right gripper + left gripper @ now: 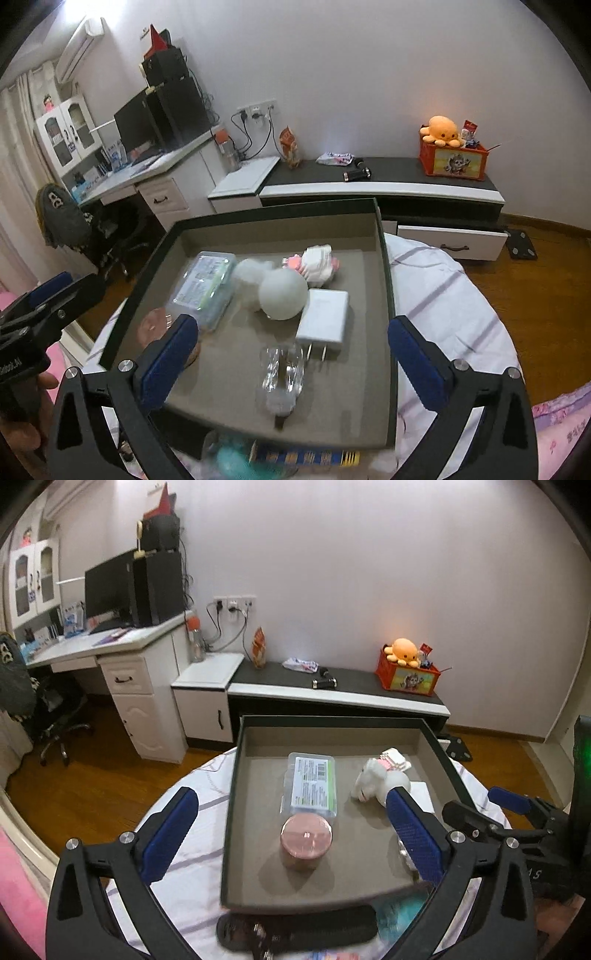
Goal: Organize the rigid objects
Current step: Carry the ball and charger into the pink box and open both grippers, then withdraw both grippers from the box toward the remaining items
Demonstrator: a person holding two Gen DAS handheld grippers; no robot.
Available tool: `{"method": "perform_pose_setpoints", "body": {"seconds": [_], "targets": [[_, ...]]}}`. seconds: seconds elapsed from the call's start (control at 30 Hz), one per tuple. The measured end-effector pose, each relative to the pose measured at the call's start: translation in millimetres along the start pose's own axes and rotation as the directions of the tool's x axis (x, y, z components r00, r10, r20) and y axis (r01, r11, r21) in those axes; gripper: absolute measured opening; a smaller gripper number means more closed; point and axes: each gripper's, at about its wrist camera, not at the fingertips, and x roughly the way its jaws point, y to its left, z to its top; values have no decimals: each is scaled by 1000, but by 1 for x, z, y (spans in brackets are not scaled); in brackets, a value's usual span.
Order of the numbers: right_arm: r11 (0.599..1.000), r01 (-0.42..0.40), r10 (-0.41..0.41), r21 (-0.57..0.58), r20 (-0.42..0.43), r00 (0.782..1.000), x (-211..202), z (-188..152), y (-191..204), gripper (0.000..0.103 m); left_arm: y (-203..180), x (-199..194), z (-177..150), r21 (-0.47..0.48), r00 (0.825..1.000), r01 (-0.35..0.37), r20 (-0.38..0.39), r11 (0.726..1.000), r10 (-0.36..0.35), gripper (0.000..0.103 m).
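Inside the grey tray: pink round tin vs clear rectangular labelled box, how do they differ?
The pink round tin is a short cylinder; the clear rectangular labelled box is flat and oblong. The tin's lid is plain pink; the box carries a printed white-and-green label. The tin sits nearer the cameras, the box behind it. Both rest in the grey tray, ungripped.

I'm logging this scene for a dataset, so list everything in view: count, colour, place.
tray: one, dark rim, grey floor, on the round table
table cover: one, white with purple stripes, under the tray
plastic box: one, clear with green, labelled, tray centre-left
round tin: one, pink, in front of the plastic box
white toy: one, white, tray middle
charger plug: one, white, beside the toy
clear packet: one, transparent, front of tray
orange crate: one, on the low cabinet, octopus plush on top
left hand-held gripper: one, black with blue pads, open, empty
right hand-held gripper: one, same colours, open, empty
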Motion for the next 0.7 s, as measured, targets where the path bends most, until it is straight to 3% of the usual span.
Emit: {"method": "perform_pose_setpoints", "body": {"seconds": [0.47,0.7], "targets": [[999,35,-31,-20,173,984,-125,-60,33,103,2,-111,-36,-8,994,-65,90,998,66,103],[999,44,-38,-26,215,976,-174,-100,40,103,19,-153,-73,-52,988,-95,118,994,101,103]]}}
